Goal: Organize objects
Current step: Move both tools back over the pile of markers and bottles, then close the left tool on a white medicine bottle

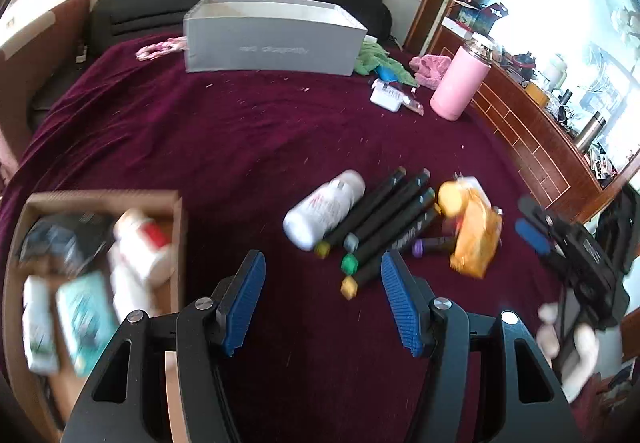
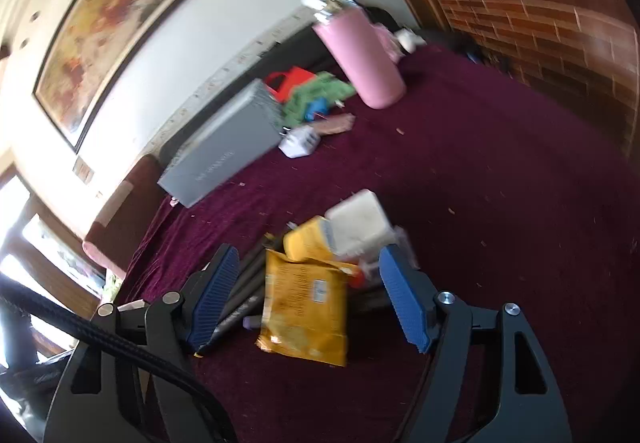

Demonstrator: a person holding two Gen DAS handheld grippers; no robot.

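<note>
Maroon velvety bedspread (image 1: pixel 240 131), lint-flecked, under all items. Cardboard box (image 1: pixel 176 243) left of left gripper (image 1: pixel 323 293): contents motion-blurred, white bottles and teal packet only guessable. Left gripper: jaws about half open, empty, ribbed blue pads. Ahead, slightly right: white cylindrical bottle (image 1: pixel 324 209) lying beside 4 black markers (image 1: pixel 384 223); purple-capped marker partly hidden. Right gripper (image 2: pixel 308 295): jaws wide, nothing gripped; crinkled yellow packet (image 2: pixel 304 311) lies between them on bedspread. Beyond: yellow block, white box, blurred. Far ahead: grey rectangular box (image 1: pixel 276 39), pink flask (image 1: pixel 460 83).
</note>
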